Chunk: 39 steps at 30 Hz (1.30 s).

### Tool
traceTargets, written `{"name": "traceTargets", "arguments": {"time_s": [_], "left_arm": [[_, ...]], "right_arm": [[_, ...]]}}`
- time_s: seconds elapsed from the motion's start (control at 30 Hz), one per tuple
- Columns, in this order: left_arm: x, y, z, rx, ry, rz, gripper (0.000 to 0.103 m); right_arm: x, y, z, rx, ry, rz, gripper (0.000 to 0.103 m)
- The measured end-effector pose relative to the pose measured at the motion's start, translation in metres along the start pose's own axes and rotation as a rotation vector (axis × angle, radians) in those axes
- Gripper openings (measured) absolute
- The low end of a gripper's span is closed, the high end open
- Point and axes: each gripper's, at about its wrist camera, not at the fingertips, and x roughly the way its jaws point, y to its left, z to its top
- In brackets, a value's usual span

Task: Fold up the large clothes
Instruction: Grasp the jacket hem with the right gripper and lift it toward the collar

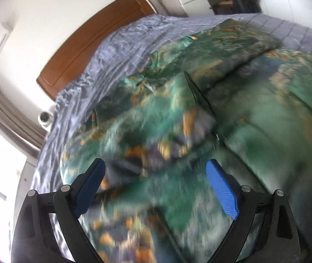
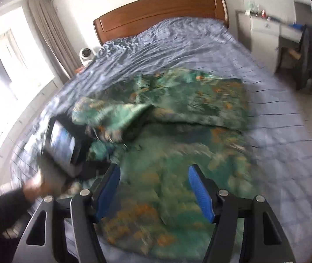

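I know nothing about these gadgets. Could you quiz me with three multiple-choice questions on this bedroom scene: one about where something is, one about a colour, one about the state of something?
1. Where does the green patterned garment lie?
A. on the floor
B. on the blue checked bedspread
C. on a chair

2. What colour are the pads on the gripper fingers?
A. red
B. yellow
C. blue

3. How does the right gripper stand?
A. open, holding nothing
B. shut on the garment
C. shut on a pillow

Answers: 1 B, the bedspread shows all around the garment. 2 C, both views show blue pads. 3 A, the fingers stand wide apart with cloth only beneath them; the left gripper is open too.
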Motion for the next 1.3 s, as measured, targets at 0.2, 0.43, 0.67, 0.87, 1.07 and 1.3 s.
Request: {"name": "traceTargets", "arguments": {"time_s": [0.2, 0.43, 0.67, 0.87, 1.07, 1.3], "left_arm": [[-0.027, 0.040, -0.042, -0.184, 0.068, -0.061, 0.094], [-0.047, 0.077, -0.091, -0.340, 0.116, -0.025, 0.094], [-0.048, 0.091, -0.122, -0.458, 0.162, -0.046, 0.094], [-0.047, 0.098, -0.133, -0.503, 0.175, -0.055, 0.094], [-0.051, 0.108, -0.125, -0.525, 0.152, -0.071, 0.094], [-0.037, 0.119, -0.119, -0.538, 0.188, -0.093, 0.094]], "right_arm": [[0.110, -0.020, 0.047, 0.254, 0.103, 0.225, 0.067], [0.207, 0.009, 0.055, 0.306, 0.172, 0.279, 0.067], [0.230, 0.025, 0.052, 0.273, 0.179, 0.206, 0.060], [0.212, 0.047, 0.076, 0.062, 0.131, 0.131, 0.015], [0.189, 0.066, 0.125, -0.141, -0.028, 0.032, 0.015], [0.245, 0.042, 0.128, -0.165, 0.032, -0.085, 0.015]]}}
